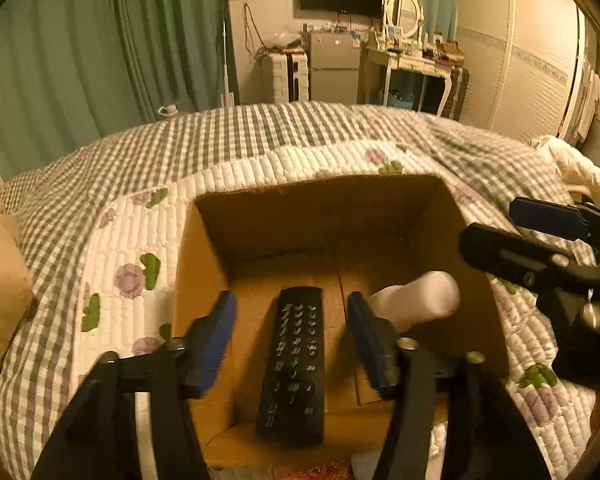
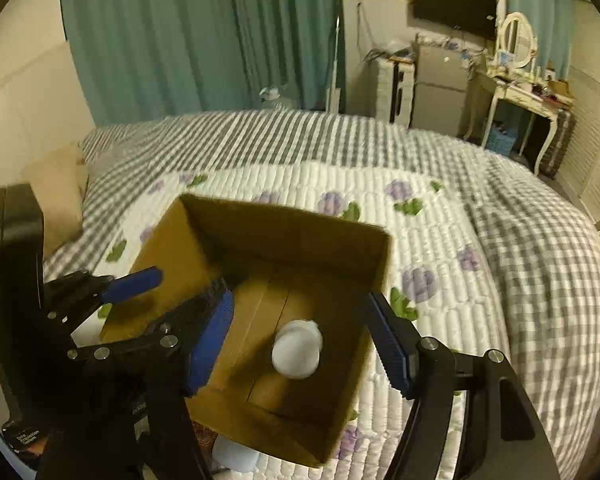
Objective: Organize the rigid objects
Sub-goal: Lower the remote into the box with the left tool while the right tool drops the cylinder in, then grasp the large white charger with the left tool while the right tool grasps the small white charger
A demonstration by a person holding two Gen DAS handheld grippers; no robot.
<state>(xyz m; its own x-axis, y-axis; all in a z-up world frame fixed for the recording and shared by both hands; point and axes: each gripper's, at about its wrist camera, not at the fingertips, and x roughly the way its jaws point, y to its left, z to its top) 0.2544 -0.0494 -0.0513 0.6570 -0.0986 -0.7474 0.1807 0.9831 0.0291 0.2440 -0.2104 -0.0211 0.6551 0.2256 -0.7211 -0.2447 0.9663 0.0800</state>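
Observation:
An open cardboard box [image 1: 316,208] sits on the bed; it also shows in the right wrist view [image 2: 296,236]. A black remote control [image 1: 294,364] lies on the box floor. A white bottle [image 1: 416,300] lies in the box to its right, also seen in the right wrist view [image 2: 298,348]. My left gripper [image 1: 292,340] is open above the remote, its fingers apart on either side of it. My right gripper [image 2: 300,340] is open above the white bottle, not touching it. The right gripper appears in the left wrist view [image 1: 540,240] at the box's right edge.
The box rests on a white flowered quilt [image 2: 440,240] over a grey checked bedspread [image 1: 220,132]. A tan pillow [image 2: 60,196] lies at the left. A white object [image 2: 236,454] lies by the box's near corner. Green curtains, a fridge and a dressing table stand behind.

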